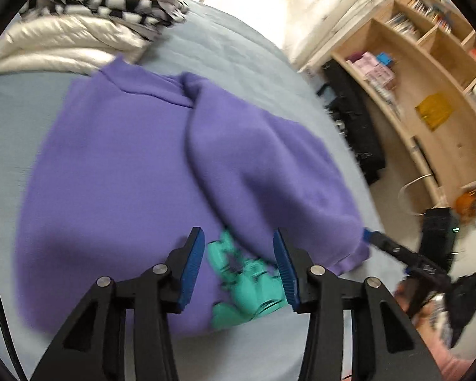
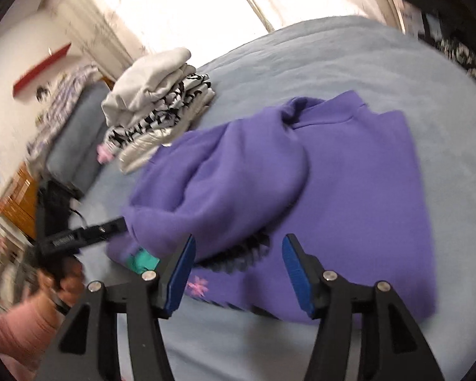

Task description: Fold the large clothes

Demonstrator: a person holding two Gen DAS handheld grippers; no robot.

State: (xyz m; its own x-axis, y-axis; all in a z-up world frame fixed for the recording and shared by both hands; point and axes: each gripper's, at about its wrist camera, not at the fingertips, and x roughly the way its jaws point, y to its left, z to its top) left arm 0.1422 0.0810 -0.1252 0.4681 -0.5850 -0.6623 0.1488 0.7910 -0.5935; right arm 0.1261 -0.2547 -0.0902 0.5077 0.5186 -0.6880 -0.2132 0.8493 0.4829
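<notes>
The purple sweatshirt (image 1: 117, 171) lay flat on the blue bed (image 1: 231, 47), its long axis running from lower centre to upper left. The left gripper (image 1: 238, 266) and the right gripper (image 2: 236, 276) both hung spread and empty over its near hem.

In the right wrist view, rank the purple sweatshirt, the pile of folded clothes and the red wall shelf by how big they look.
1. purple sweatshirt, by far the largest.
2. pile of folded clothes, clearly smaller, though it lies farther from the camera.
3. red wall shelf, smallest; it is the farthest, so its real size is unsure.
</notes>
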